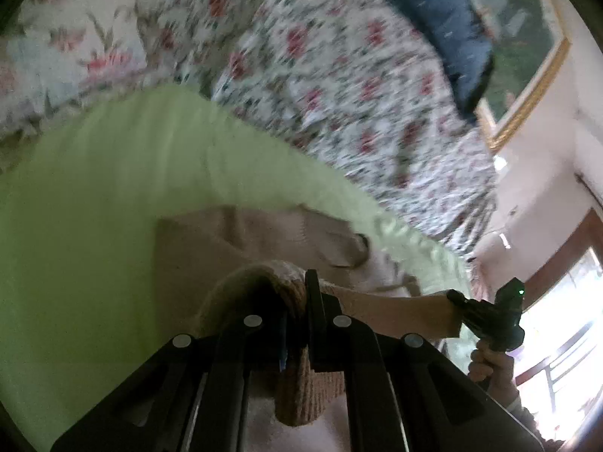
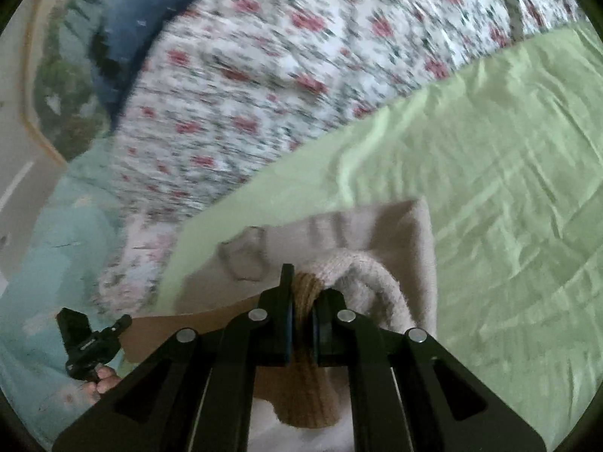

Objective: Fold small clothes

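Note:
A small beige knit garment [image 1: 241, 248] lies on a light green sheet [image 1: 94, 196]. My left gripper [image 1: 299, 301] is shut on its ribbed edge, which bunches between the jaws and hangs below them. My right gripper [image 2: 301, 297] is shut on another ribbed edge of the same garment [image 2: 377, 233]. A stretched edge of the cloth runs between the two grippers. The right gripper shows at the far right of the left wrist view [image 1: 490, 316]. The left gripper shows at the lower left of the right wrist view [image 2: 90, 342]. Both views are blurred.
A floral quilt [image 1: 339, 75] is heaped beyond the green sheet [image 2: 490, 188]. A dark blue cloth [image 1: 452, 30] lies on it. A gold-framed picture [image 1: 527, 56] hangs on the wall. A window [image 1: 565, 320] is at the right.

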`<state>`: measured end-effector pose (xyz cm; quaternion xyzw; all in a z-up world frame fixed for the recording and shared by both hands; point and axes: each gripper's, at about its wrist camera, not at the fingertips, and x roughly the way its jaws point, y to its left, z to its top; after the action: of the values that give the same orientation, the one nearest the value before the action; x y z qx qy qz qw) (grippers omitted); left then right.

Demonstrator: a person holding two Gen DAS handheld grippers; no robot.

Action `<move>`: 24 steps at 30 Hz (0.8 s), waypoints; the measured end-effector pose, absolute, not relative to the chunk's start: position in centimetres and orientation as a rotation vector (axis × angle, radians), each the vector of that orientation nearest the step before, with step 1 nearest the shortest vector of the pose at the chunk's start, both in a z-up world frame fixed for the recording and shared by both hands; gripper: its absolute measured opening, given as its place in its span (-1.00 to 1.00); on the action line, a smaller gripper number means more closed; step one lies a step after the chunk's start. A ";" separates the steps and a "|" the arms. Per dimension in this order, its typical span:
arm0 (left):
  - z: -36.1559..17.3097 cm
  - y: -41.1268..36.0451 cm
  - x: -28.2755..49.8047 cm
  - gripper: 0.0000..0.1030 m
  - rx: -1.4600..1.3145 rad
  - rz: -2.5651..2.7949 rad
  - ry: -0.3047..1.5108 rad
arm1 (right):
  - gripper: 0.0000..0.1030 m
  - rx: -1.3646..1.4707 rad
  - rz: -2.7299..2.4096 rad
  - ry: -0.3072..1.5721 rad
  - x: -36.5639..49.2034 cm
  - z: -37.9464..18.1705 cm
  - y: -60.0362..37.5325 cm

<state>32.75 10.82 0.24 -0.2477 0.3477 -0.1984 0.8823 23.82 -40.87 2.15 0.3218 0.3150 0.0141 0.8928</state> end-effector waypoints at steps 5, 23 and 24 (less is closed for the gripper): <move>-3.7 10.3 35.7 -0.85 -0.507 -0.364 0.840 | -0.78 0.689 -0.027 0.744 26.2 -1.4 -41.6; -5.4 0.4 30.4 -0.18 -0.252 -0.591 0.995 | -0.39 0.111 0.335 0.958 23.7 -1.8 -26.6; -5.5 0.8 31.5 -0.37 -0.256 -0.582 1.001 | -0.45 0.103 0.320 0.984 24.8 -2.3 -27.1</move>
<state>31.54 0.83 -5.47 -0.1209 0.4716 -0.2743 0.8293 24.83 -27.13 -2.27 0.0491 0.4702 0.1528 0.8678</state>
